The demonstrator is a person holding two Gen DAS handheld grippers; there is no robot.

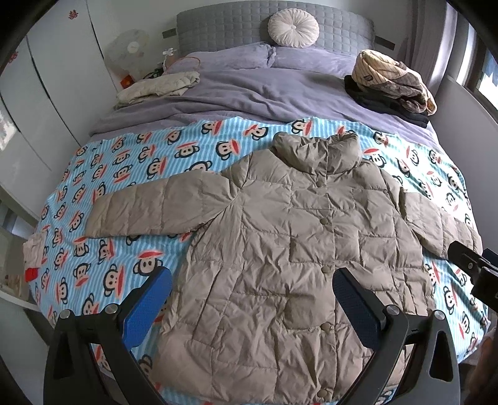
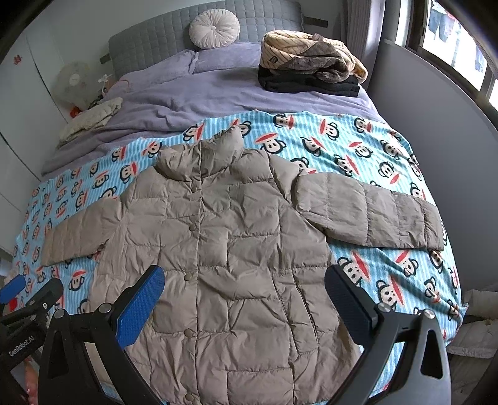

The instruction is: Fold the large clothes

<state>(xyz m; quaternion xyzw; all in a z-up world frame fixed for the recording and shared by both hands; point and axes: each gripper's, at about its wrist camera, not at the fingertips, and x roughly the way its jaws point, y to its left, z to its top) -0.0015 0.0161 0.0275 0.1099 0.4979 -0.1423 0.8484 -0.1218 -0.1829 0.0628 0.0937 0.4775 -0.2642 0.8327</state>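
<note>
A beige quilted puffer jacket [image 1: 280,243] lies flat, front up and buttoned, on a blue monkey-print blanket [image 1: 124,162], both sleeves spread sideways. It also shows in the right wrist view [image 2: 224,249], on the same blanket [image 2: 342,143]. My left gripper [image 1: 252,286] is open and empty, held above the jacket's lower left part. My right gripper [image 2: 244,286] is open and empty above the jacket's lower right part; it appears at the right edge of the left wrist view [image 1: 473,268]. The left gripper appears at the left edge of the right wrist view [image 2: 28,296].
A folded pile of clothes [image 1: 392,84] sits at the bed's far right and a cream garment [image 1: 158,87] at the far left on the purple duvet [image 1: 249,90]. A round cushion [image 1: 292,28] leans on the headboard. A wall [image 2: 435,131] runs along the right.
</note>
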